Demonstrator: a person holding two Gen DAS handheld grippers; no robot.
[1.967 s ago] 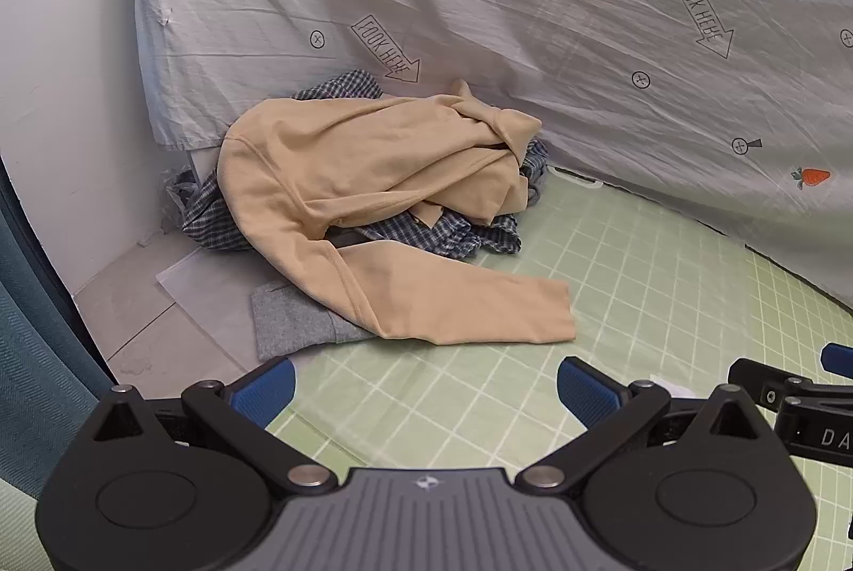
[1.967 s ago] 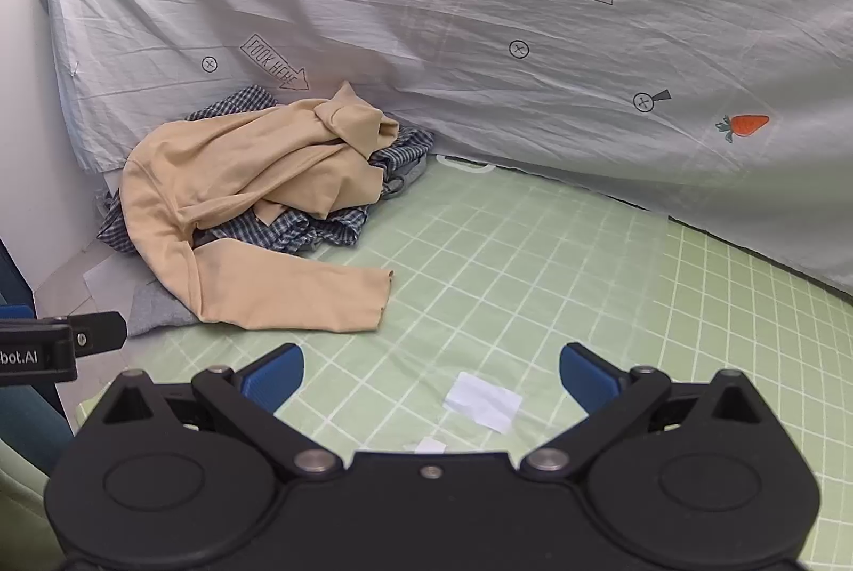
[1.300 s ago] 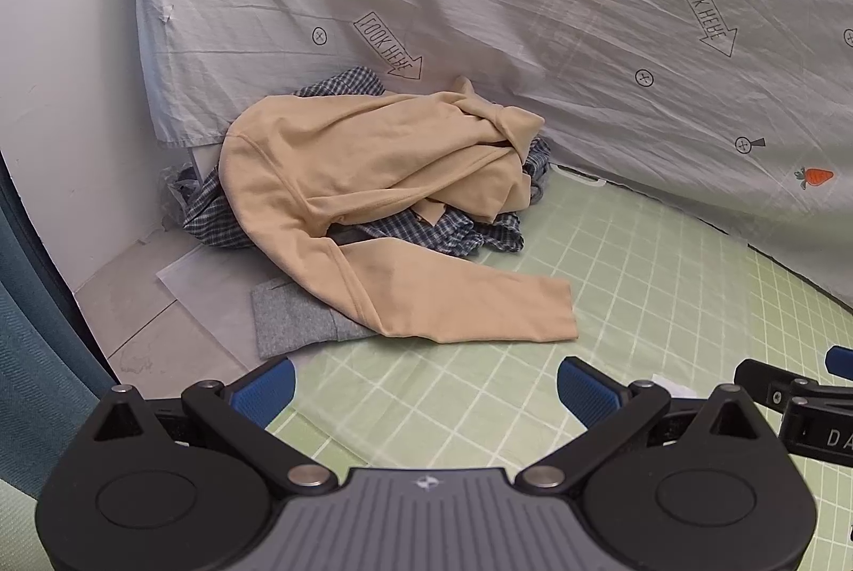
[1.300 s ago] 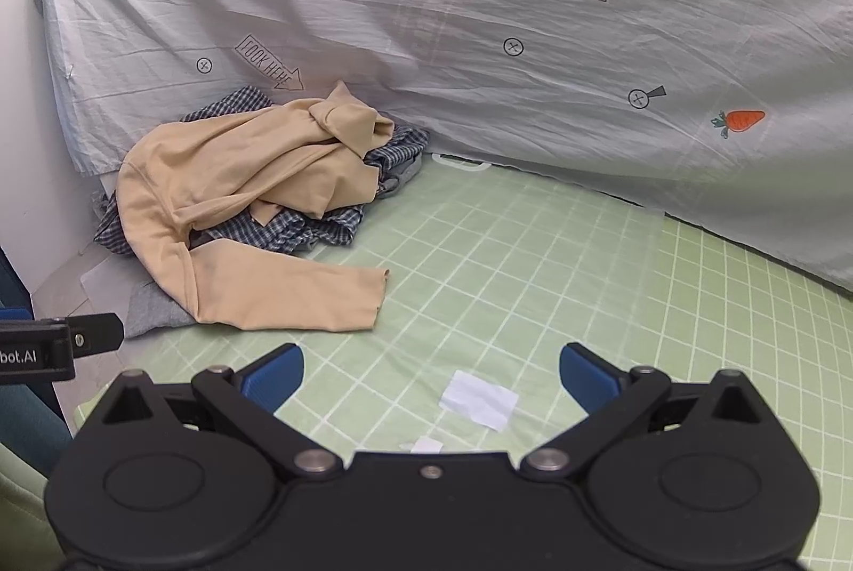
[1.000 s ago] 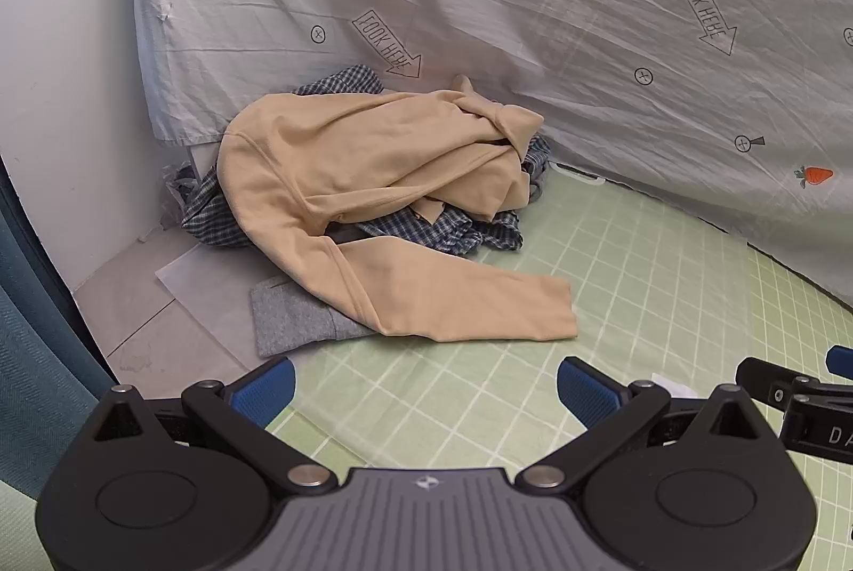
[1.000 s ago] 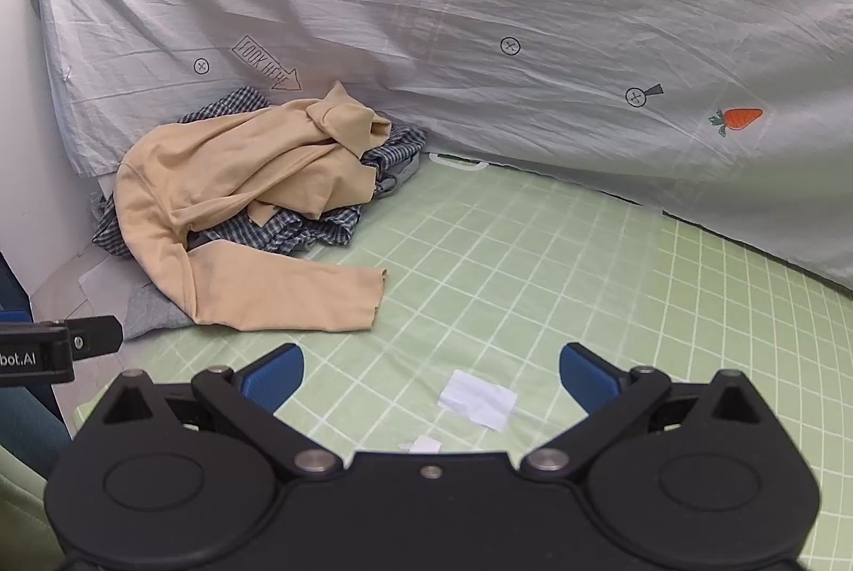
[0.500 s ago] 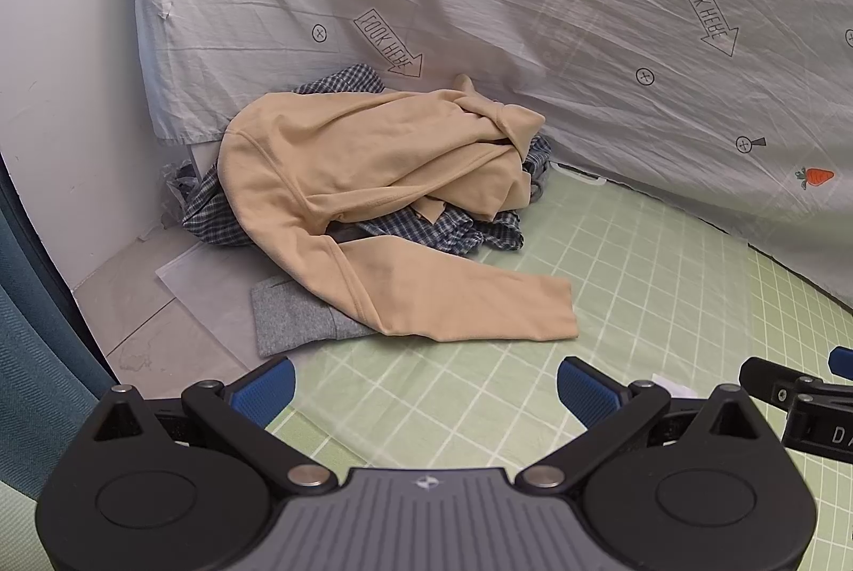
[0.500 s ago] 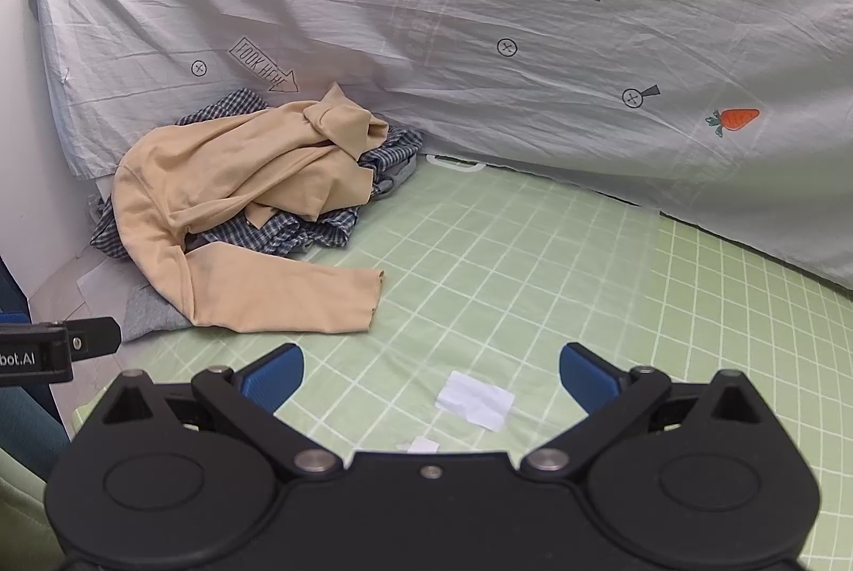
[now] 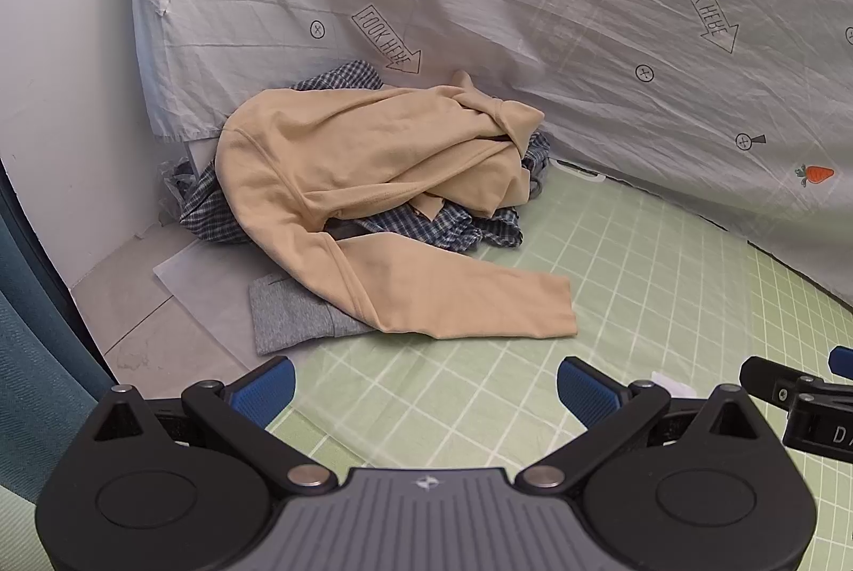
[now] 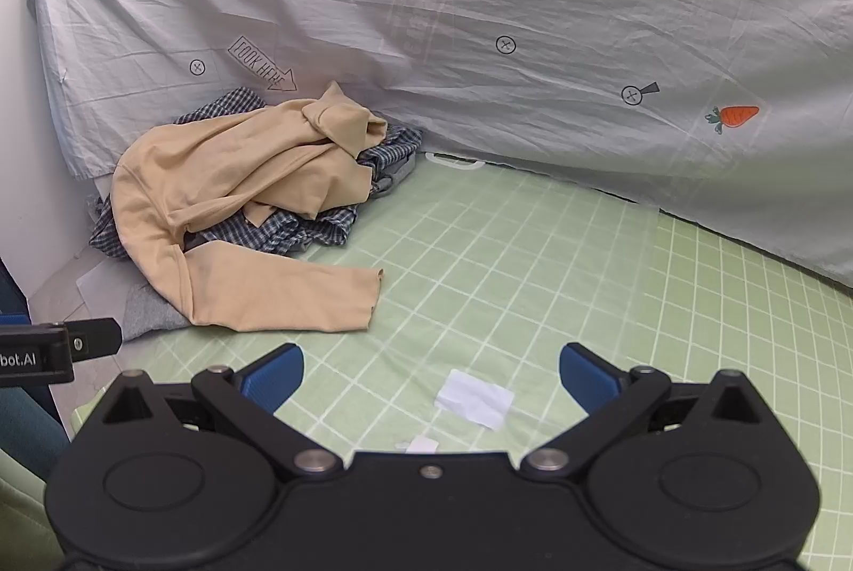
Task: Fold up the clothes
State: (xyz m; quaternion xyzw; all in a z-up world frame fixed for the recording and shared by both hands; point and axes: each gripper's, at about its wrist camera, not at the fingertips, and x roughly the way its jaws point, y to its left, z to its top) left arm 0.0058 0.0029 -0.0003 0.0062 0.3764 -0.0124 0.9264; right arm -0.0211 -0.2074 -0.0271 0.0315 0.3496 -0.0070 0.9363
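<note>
Hovering low over the green grid mat (image 9: pixel 613 251), the left claw (image 9: pixel 425 384) and right claw (image 10: pixel 432 371) both gape wide, empty — the tan sweatshirt (image 9: pixel 373 155) lies heaped on a plaid shirt (image 9: pixel 458 224), centre-left.

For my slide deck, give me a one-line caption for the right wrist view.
Open right hand-held gripper facing a tan long-sleeve top heaped on plaid clothes on a green grid mat.

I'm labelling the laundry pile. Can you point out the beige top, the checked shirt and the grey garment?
beige top (image 9: pixel 373 144): left wrist view, on its broad back panel.
checked shirt (image 10: pixel 298 227): right wrist view, on the fold under the beige top.
grey garment (image 9: pixel 290 318): left wrist view, on its exposed flat corner.
</note>
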